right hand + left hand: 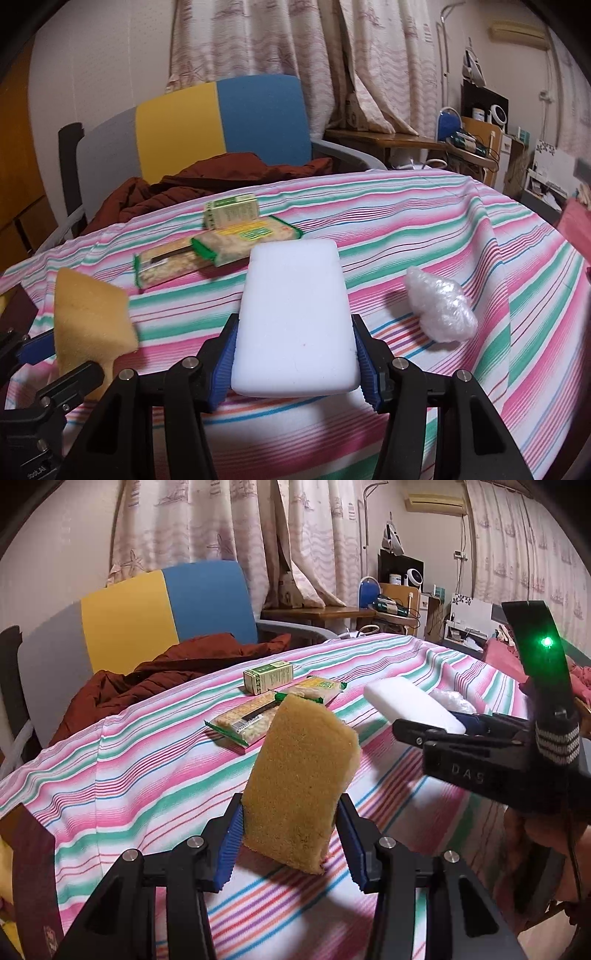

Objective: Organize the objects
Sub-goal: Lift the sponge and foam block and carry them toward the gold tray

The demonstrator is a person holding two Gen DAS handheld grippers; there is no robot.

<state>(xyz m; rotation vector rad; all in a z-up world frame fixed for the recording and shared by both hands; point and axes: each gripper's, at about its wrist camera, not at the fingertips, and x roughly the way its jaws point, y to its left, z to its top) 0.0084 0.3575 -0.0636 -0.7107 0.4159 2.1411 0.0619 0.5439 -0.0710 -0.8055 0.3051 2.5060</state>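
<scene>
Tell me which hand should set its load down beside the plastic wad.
Right. Its gripper holds the white foam block, and the plastic wad lies just to its right; the left gripper with the yellow sponge is farther off.

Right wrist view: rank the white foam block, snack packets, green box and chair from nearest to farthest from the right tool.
1. White foam block, held in the right tool.
2. Snack packets, mid-table, left.
3. Green box, just behind them.
4. Chair, beyond the table's edge.
</scene>
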